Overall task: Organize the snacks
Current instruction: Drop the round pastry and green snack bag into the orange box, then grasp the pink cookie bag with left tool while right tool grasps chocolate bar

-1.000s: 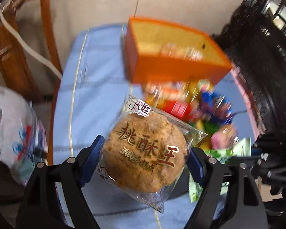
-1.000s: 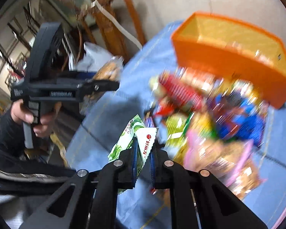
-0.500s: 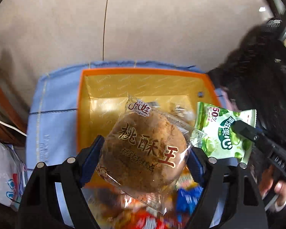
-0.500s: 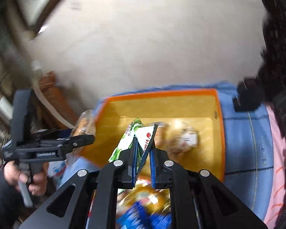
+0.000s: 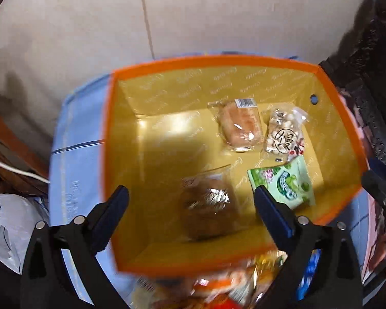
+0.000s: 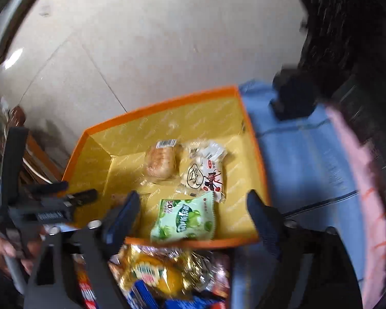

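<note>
Tongs (image 5: 190,203) (image 6: 190,206) wide open, holding nothing.

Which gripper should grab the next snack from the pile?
Probably the right gripper. It is open and empty, and the snack pile sits right under it. The left gripper, also open, hangs mostly over the orange box.

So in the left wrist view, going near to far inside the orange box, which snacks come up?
Brown walnut cookie pack → green candy packet → white mantou snack bag → clear-wrapped bread roll, which lies farthest back in the orange box.
</note>
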A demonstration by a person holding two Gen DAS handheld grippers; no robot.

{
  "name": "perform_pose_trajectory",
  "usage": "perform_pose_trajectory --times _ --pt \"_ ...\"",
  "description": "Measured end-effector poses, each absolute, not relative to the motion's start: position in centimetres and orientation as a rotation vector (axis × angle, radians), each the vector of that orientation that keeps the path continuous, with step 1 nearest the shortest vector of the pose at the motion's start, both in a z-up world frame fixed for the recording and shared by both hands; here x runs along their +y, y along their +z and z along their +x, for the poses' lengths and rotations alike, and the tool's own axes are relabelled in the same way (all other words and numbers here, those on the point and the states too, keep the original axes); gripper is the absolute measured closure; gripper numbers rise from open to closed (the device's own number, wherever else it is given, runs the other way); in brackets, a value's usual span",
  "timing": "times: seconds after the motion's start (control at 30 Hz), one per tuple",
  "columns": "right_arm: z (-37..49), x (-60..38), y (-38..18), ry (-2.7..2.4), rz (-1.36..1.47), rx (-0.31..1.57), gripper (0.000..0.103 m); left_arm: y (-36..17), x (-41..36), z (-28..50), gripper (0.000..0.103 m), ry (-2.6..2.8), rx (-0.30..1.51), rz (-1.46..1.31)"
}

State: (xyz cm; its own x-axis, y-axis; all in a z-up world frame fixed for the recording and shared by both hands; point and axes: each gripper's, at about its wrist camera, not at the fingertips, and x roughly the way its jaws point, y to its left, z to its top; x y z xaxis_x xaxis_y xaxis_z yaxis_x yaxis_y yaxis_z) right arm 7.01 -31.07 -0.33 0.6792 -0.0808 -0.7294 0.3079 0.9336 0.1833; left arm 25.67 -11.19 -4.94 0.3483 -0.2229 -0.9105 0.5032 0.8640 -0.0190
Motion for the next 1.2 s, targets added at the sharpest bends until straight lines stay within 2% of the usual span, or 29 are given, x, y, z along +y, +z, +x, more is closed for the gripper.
perform_pose_trajectory --times 0.07,0.23,0.57,0.83,1.1,1.2 --pt "5.0 -29.6 0.1 -0.221 0.232 0.786 0.004 -4.0 -8.8 24.0 0.005 -0.486 1.100 0.264" --pt "0.1 -27.8 -0.6 -0.209 0.224 0.841 0.004 -3.8 -3.0 19.9 0.005 -0.476 1.117 0.200" --pt "-7.0 -26.4 -2.8 -0.249 0.351 0.941 0.004 -9.2 4.7 10.5 0.005 -0.406 1.225 0.067" --pt "-10.9 -25.2 -5.2 -0.239 0.350 1.035 0.004 -12.3 5.2 7.7 0.005 -0.405 1.366 0.080" --pt "-12.4 -24.7 -6.4 -0.245 0.317 1.076 0.004 -12.5 4.3 6.5 0.005 -0.419 1.408 0.085" --pt "-12.2 -22.5 -6.6 -0.187 0.208 1.092 0.004 -12.3 3.9 5.9 0.005 -0.428 1.403 0.108"
